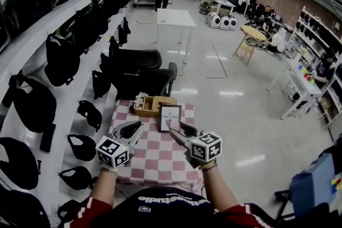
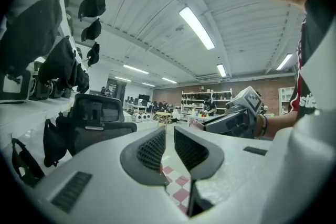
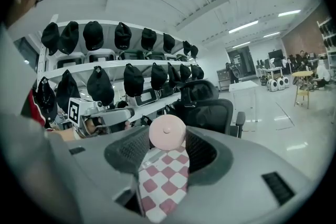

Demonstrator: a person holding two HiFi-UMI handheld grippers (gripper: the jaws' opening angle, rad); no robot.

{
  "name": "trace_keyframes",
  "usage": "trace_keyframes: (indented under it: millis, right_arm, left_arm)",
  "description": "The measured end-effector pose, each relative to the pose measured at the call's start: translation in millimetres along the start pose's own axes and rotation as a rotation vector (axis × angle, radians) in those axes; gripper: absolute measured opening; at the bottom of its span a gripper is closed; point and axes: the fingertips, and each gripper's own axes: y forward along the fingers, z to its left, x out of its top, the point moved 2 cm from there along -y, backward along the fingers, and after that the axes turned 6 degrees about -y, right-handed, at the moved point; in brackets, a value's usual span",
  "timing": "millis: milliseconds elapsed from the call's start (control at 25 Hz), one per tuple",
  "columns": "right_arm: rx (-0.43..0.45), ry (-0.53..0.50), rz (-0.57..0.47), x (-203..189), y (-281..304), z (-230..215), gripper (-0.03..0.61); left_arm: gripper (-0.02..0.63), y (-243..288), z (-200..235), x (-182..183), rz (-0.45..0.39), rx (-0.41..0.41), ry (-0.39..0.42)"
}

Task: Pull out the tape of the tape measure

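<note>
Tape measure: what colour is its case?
Tape measure is pink, clearest in the right gripper view.

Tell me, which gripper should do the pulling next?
Left. The right gripper grips the pink tape measure between its jaws, so it should just hold. The left gripper is empty, jaws a slit apart, and close beside it, so it can probably catch the tape.
</note>
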Motion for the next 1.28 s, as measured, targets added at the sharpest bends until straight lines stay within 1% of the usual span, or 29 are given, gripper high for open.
trace_keyframes:
  millis: [80,160,360,640,800,1000,1120,1280]
  right_arm:
    - [0.015,-0.012,-0.002,0.7,-0.3,3.9,0.221]
    - [0.026,-0.027,-0.001,1.3,-1.8,7.9,0.221]
    - [0.057,-0.06,-0.007,5.6,-5.1,16.7,0.221]
    - [0.111,-0.097,-0.017,12.6,-8.0,31.5,0.221]
    - [0.139,-0.143,-0.003,12.3,-8.0,38.5,0.221]
    - [0.172,-0.18,0.015,12.2,-9.5,45.6,0.221]
    - [0.204,-0.177,0.017,12.2,-8.7,49.8,0.221]
    - [0.239,-0.203,0.021,11.2,-8.0,55.8,0.221]
  left_arm:
    - [0.079,1.9,-6.5,-0.7,0.006,-0.033,0.016]
    - [0.091,4.1,-12.3,-1.2,0.007,-0.057,0.034]
    - [0.092,13.8,-21.4,1.8,0.018,-0.094,0.084]
    - [0.091,24.0,-30.4,5.8,0.02,-0.158,0.083]
    - [0.091,25.3,-38.6,8.5,0.017,-0.224,0.083]
    - [0.091,24.8,-52.9,9.7,0.037,-0.313,0.122]
    - [0.091,26.7,-55.2,10.8,0.034,-0.335,0.114]
    - [0.091,27.0,-58.0,11.4,0.031,-0.375,0.089]
